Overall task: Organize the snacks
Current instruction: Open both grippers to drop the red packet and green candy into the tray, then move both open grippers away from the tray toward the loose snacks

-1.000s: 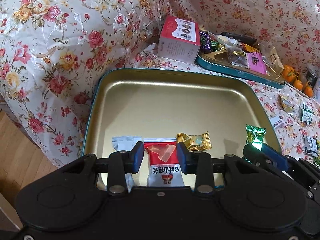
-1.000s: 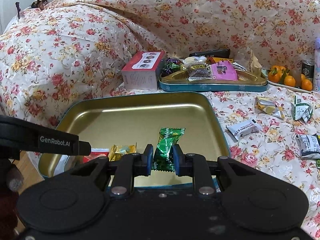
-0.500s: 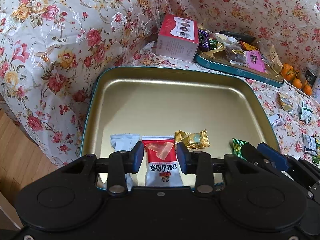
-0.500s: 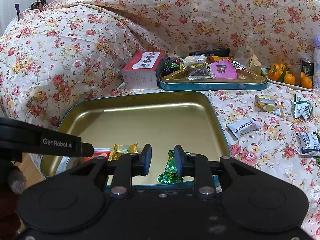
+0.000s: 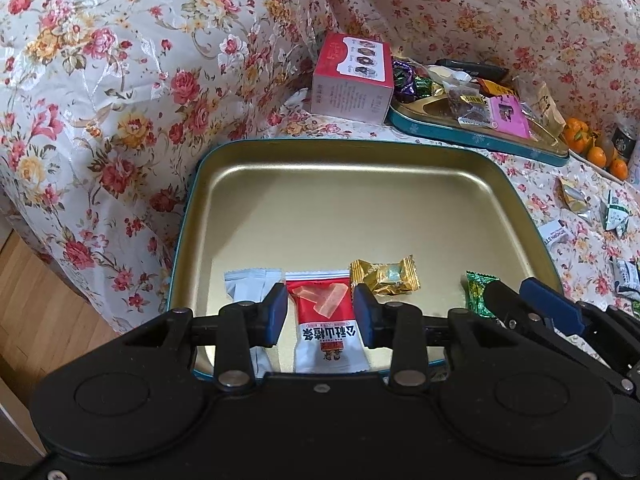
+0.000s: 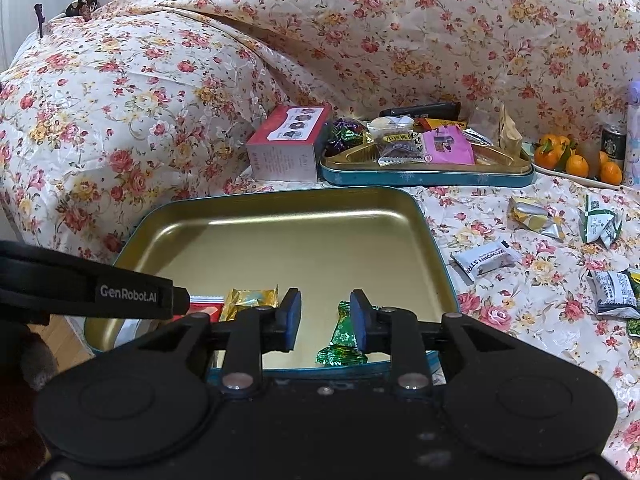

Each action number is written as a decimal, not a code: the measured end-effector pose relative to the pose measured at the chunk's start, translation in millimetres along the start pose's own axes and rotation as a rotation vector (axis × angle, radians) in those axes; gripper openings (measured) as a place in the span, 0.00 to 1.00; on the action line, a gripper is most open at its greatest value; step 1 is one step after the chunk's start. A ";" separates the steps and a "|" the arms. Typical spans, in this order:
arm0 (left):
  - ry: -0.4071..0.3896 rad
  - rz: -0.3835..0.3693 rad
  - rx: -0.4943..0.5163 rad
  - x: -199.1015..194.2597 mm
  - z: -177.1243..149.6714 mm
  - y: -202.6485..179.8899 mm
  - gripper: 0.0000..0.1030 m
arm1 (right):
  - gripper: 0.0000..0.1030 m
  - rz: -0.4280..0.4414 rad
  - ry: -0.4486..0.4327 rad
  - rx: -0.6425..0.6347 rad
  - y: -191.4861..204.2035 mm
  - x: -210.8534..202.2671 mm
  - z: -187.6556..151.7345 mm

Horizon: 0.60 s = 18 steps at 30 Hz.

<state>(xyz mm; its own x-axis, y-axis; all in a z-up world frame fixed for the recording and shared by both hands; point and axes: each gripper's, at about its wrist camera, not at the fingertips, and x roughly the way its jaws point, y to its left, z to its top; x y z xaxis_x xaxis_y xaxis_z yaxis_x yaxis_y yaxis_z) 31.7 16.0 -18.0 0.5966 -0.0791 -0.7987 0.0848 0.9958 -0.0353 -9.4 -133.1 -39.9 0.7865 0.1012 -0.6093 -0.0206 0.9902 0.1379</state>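
Now my right gripper (image 6: 325,318) fingers have just parted, green candy (image 6: 342,340) loose between them in the gold tray (image 6: 328,200), low in frame on floral cloth (image 6: 520,292); left fingers open

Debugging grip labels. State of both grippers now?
Left gripper: open around red packet.
Right gripper: open, just released green candy.

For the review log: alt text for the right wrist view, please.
The right gripper, open, hovers over a gold tray where a green candy lies by its right finger. A gold candy lies left; more snacks scatter on the floral cloth.
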 end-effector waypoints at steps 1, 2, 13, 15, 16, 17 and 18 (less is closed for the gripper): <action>-0.002 0.003 0.005 -0.4 -0.2 -1.0 0.43 | 0.28 -0.001 -0.001 -0.001 0.0 -0.7 -0.1; -0.004 0.005 0.010 -1.0 -0.6 -2.0 0.43 | 0.28 -0.001 -0.001 -0.003 -0.3 -0.8 0.3; 0.002 -0.014 0.044 -4.1 -1.4 -9.3 0.43 | 0.29 -0.015 -0.005 -0.008 -1.7 -7.6 -0.5; 0.005 -0.016 0.055 -4.7 -2.1 -11.8 0.43 | 0.29 -0.018 -0.003 -0.008 -2.6 -9.5 -1.1; 0.005 -0.017 0.061 -5.0 -2.5 -13.6 0.43 | 0.30 -0.020 -0.003 -0.007 -2.8 -10.3 -1.4; 0.004 -0.019 0.069 -5.4 -3.2 -15.3 0.43 | 0.30 -0.022 -0.003 -0.007 -3.5 -11.2 -1.9; 0.004 -0.021 0.077 -5.9 -4.0 -17.4 0.43 | 0.30 -0.024 -0.003 -0.006 -4.4 -12.2 -2.4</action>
<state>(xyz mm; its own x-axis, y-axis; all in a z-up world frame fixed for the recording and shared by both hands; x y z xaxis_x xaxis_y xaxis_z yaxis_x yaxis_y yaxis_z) 23.5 -0.7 -15.1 0.5910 -0.0999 -0.8004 0.1584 0.9874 -0.0063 -20.3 -138.5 -35.0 0.7884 0.0768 -0.6103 -0.0049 0.9929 0.1186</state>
